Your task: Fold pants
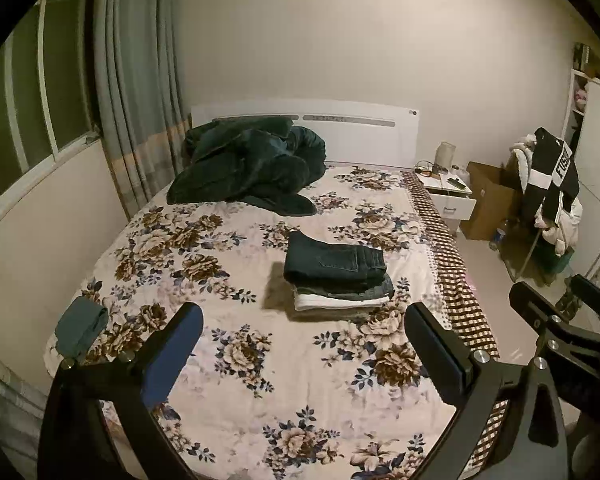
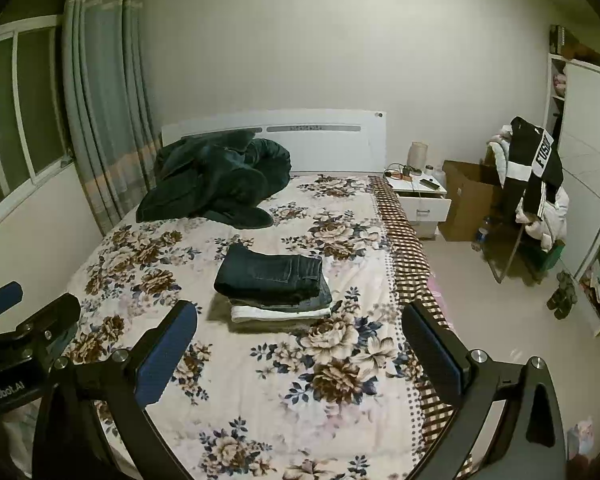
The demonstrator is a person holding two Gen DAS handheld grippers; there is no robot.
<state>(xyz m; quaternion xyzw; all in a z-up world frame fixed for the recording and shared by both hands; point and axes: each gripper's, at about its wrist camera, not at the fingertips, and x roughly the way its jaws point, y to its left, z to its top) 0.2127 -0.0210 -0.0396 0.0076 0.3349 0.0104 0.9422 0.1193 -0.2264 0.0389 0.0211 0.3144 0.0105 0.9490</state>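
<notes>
While both wrist views look down the length of a bed (image 1: 228,360) covered in a floral sheet, the folded pants (image 1: 334,262) sit at mid-frame as the top layer of a small stack of folded clothes (image 1: 342,294), dark denim over a greyer pair and a white piece at the bottom. In the left wrist view the left tongs (image 1: 304,316) fill the lower part of the frame with their fingers spread wide and nothing between them, hanging above the sheet short of the stack. The right tongs (image 2: 300,314) in the right wrist view are likewise spread wide and hold nothing, with the stack showing between and above their tips. Each set also appears at the edge of the other's view, the right tongs at the lower right of the left view. A crumpled dark green quilt (image 1: 248,164) lies against the white headboard (image 1: 352,130) in the upper middle. A small folded teal item (image 1: 82,324) rests at the bed's lower left edge. At the right stand a white nightstand (image 1: 450,196), a cardboard box (image 1: 486,200) and a chair heaped with clothes (image 1: 550,184).
</notes>
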